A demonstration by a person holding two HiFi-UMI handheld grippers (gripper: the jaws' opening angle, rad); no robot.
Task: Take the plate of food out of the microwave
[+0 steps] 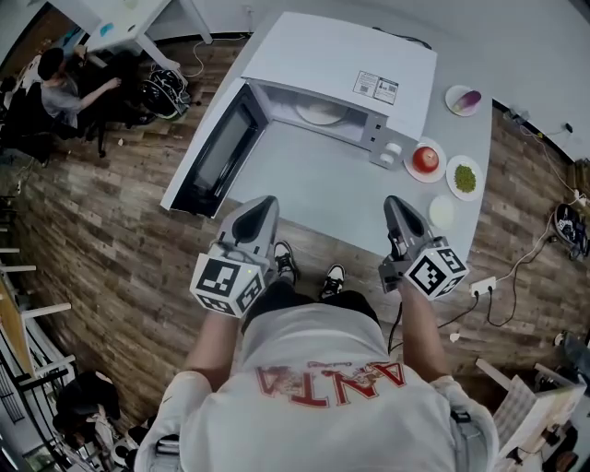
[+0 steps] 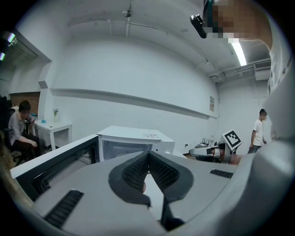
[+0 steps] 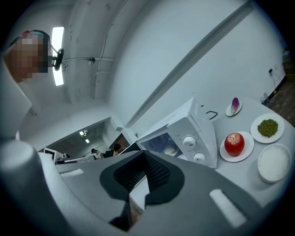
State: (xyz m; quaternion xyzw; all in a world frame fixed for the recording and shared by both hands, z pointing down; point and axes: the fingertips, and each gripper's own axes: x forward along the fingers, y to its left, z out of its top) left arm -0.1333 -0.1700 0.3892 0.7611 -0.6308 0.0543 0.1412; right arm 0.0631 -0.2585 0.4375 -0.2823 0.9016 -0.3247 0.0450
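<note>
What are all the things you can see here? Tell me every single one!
table: 1, pale grey, under everything
microwave: 1, white, back of the table, door open to the left
plate: 1, white, inside the microwave
apple: 1, red, right of the microwave
green food: 1 pile, green, right of the apple
purple food: 1, purple, behind the apple
small dishes: 4, white, one under each food, one empty at the front right
seated person: 1, dark clothes, far left by a white desk
left gripper: 1, grey, shut and empty, in front of the table
right gripper: 1, grey, shut and empty, in front of the table
</note>
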